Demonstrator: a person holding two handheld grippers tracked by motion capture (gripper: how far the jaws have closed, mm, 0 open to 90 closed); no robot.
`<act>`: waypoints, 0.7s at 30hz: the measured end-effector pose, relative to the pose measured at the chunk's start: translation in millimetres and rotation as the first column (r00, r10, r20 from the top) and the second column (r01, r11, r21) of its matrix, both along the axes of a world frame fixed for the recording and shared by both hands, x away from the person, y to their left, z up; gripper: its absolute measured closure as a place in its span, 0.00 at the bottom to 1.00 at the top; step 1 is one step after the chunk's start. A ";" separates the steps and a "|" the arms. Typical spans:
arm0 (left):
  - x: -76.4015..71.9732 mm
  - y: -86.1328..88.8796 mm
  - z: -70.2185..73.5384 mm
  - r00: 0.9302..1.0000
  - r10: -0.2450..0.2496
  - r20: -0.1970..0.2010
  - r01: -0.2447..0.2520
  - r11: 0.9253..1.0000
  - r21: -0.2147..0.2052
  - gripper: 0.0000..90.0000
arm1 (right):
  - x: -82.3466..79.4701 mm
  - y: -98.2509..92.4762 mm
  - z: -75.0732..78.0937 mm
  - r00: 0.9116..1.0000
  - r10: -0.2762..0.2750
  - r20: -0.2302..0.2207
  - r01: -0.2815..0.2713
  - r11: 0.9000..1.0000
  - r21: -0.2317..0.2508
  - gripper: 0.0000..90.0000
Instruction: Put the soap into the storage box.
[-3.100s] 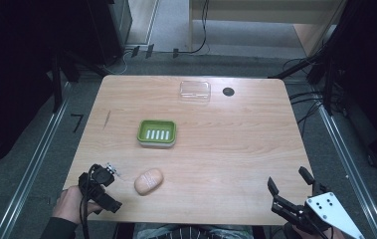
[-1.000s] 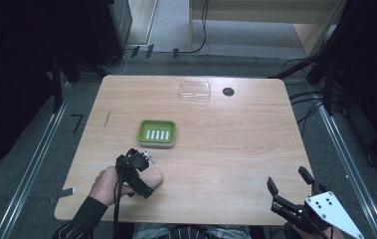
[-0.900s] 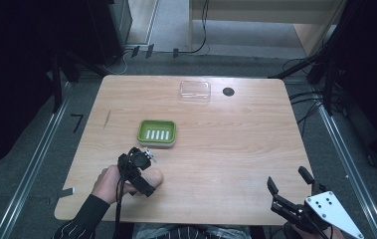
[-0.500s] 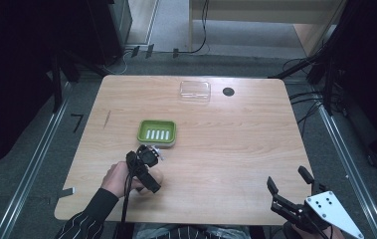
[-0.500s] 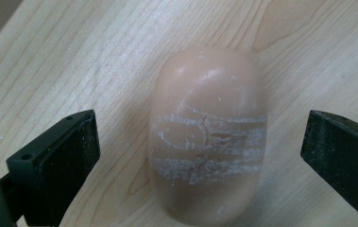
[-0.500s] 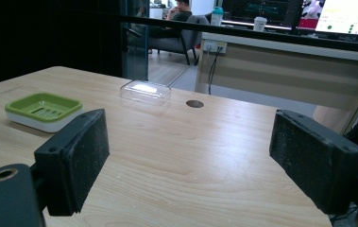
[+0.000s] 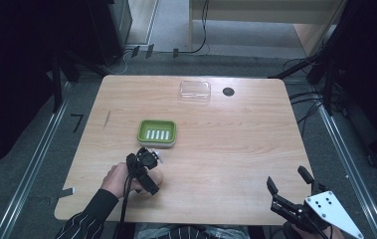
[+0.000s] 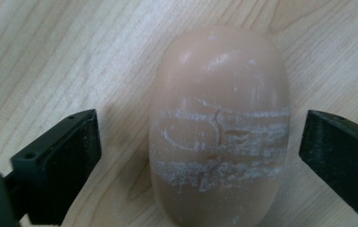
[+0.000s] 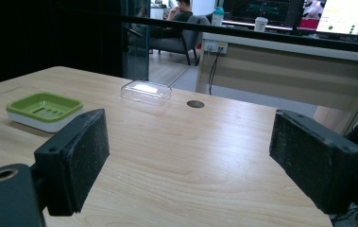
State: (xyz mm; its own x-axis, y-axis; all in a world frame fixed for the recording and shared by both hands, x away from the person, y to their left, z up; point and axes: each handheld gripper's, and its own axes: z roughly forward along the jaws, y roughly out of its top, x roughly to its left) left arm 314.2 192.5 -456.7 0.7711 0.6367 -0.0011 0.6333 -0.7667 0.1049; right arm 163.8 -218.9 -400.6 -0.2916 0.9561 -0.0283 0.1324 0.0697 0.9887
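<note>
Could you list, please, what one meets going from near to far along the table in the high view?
Right gripper → left gripper over the soap bar → green soap dish → clear plastic lid.

— What is seen at the bottom of the frame?
— The right gripper, jaws spread wide over bare table.
— And beyond?
— A green soap dish is seen at left, a clear lid at upper centre.
</note>
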 end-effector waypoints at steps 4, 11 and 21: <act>-0.4 -1.2 0.3 1.000 -0.002 0.003 0.002 1.000 -0.005 0.15 | 0.0 -0.4 -0.1 1.000 -0.002 -0.001 0.002 1.000 0.002 0.15; -2.0 -2.2 0.0 1.000 -0.014 0.025 0.013 1.000 0.010 0.23 | -0.2 -0.1 0.0 1.000 0.001 -0.001 -0.001 1.000 0.001 0.15; -4.9 -2.7 3.0 0.999 -0.031 0.042 0.031 1.000 0.005 0.37 | 0.0 0.0 0.0 1.000 0.000 -0.001 0.000 1.000 0.002 0.15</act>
